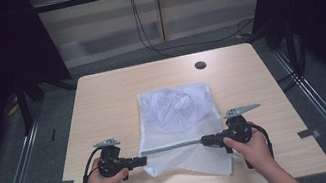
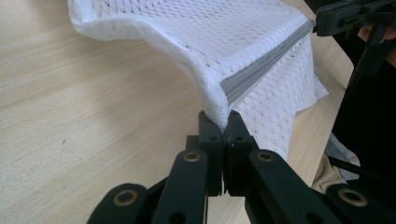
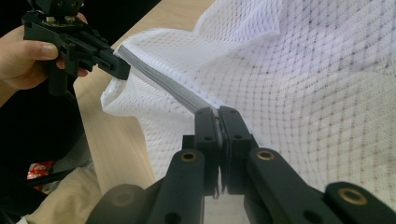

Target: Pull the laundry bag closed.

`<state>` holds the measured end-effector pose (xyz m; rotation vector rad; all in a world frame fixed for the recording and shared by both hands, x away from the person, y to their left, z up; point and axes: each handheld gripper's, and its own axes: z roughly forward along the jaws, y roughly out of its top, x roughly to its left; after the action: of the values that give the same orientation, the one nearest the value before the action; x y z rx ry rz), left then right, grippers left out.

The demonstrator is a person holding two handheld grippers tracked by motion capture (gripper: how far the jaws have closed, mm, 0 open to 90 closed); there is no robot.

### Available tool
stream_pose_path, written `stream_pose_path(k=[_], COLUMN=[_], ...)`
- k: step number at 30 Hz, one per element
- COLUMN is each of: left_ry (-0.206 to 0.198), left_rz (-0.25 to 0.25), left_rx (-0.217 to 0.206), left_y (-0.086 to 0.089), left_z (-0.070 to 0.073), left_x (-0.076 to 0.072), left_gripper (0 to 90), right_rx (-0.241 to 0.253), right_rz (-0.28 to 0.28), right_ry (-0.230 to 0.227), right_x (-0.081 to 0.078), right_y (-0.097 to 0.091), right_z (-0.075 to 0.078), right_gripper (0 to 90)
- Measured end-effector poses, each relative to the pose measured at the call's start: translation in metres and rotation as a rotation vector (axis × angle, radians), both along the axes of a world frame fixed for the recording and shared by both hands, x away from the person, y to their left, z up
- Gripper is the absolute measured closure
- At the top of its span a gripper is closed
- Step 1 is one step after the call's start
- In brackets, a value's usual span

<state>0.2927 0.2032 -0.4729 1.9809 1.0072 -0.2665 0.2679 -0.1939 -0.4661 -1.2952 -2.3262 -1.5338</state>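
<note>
Low in the centre of the high view, the left tool (image 1: 138, 161) and right tool (image 1: 206, 140) each clamp the mesh bag's (image 1: 177, 114) grey zipper (image 1: 173, 146), stretching it taut above the counter (image 1: 103, 107), likely so it slides freely.

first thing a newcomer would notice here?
The white mesh bag at the middle of the wooden table, its near part lifted, its grey zipper strip pulled taut. Left gripper and right gripper are each shut on one end of that strip, near the table's front edge. A small dark round hole sits near the far edge.
</note>
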Motion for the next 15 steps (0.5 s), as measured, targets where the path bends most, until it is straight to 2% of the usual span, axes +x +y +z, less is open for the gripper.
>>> stream_pose_path(k=[15], left_ry=[0.002], left_rz=[-0.001], left_rx=[-0.004], left_y=[-0.0013], left_z=[0.0002], left_x=[-0.0007], left_gripper=[88.4], right_rx=[-0.005], right_rz=[0.002], right_ry=[-0.001], right_x=[-0.0006], right_y=[-0.0034], right_z=[0.0004], right_gripper=[87.3])
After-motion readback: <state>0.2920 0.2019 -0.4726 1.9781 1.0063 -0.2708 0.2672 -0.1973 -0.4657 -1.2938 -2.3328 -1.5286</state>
